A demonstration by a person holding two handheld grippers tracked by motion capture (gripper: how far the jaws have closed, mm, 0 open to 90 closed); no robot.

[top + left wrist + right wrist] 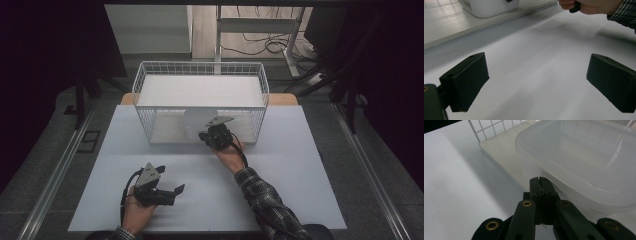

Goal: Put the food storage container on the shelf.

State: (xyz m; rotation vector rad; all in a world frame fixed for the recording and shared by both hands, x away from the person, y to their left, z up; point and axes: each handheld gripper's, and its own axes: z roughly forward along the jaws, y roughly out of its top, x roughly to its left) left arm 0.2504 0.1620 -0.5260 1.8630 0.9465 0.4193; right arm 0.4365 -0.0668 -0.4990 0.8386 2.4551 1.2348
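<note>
Dim room, with cables trailing across the floor beyond a pale grey counter (300, 165). At the counter's far middle stands a white wire basket (150, 80), open toward the near side, with a flat shelf inside.

On the basket's floor, at its open front edge, sits a clear plastic container (586, 162), shallow with rounded corners and a rolled rim. It looks light and empty, thin-walled and a little flexible, with smooth sides that could slip. I judge the rim the best place to pinch, since the body is too wide for the jaws.

Held by a hand in a plaid sleeve, the right claw (540, 181) is clenched, its 2 jaws pressed together on nothing. Its tip sits just beside the container's near wall, below the rim; whether it touches cannot be told.

Resting on the near left of the counter, well apart from the basket, the left claw (536, 80) is released, jaws spread wide over bare surface.
</note>
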